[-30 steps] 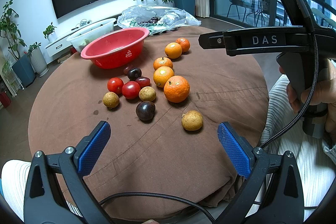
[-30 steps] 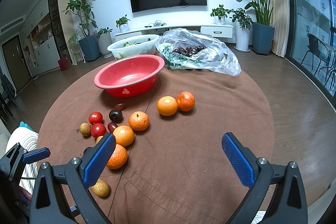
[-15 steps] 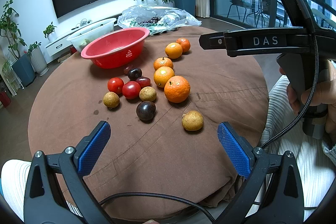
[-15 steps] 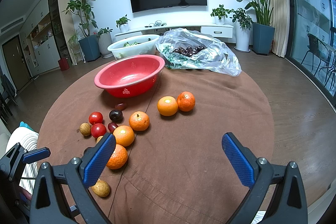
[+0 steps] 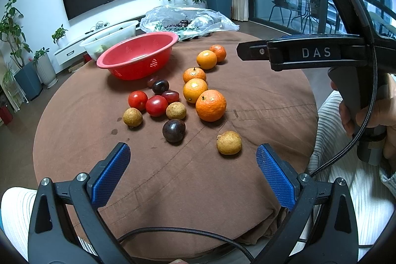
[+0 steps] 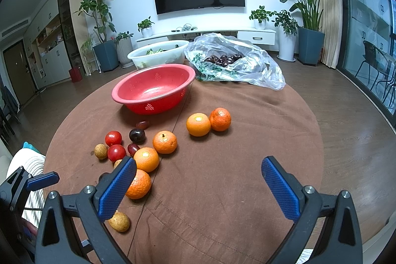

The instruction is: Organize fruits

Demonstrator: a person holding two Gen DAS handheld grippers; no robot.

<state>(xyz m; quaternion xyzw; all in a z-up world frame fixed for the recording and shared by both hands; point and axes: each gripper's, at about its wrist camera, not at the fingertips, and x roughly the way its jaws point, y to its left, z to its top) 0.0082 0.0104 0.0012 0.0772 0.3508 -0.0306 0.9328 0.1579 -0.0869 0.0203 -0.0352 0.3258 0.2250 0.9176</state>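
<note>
The round bench under a brown cloth point(image 6: 247, 165) has a wide bare area on its right half and along the near edge, while the fruits lie in a loose group left of the middle. At the far side a red perforated plastic bowl point(image 6: 153, 90) stands upright and empty, mouth up, with a white plastic tub point(image 6: 158, 53) and a clear plastic bag of dark cherries point(image 6: 235, 61) behind it near the far rim.

The left gripper point(image 5: 193, 175) hovers low over the near edge with its blue pads wide apart and nothing between them. The right gripper point(image 6: 198, 187) is also spread open and empty, held over the near right part; in the left view its black body points to the left above the cloth, and a hand point(image 5: 366, 115) holds its handle.

Five round oranges point(image 5: 210, 105) make a line that runs from near to far right. Two red tomatoes point(image 5: 156, 105), dark plums point(image 5: 173, 131) and tan round longans point(image 5: 229, 142) lie beside them, one longan apart, nearest to the left gripper
</note>
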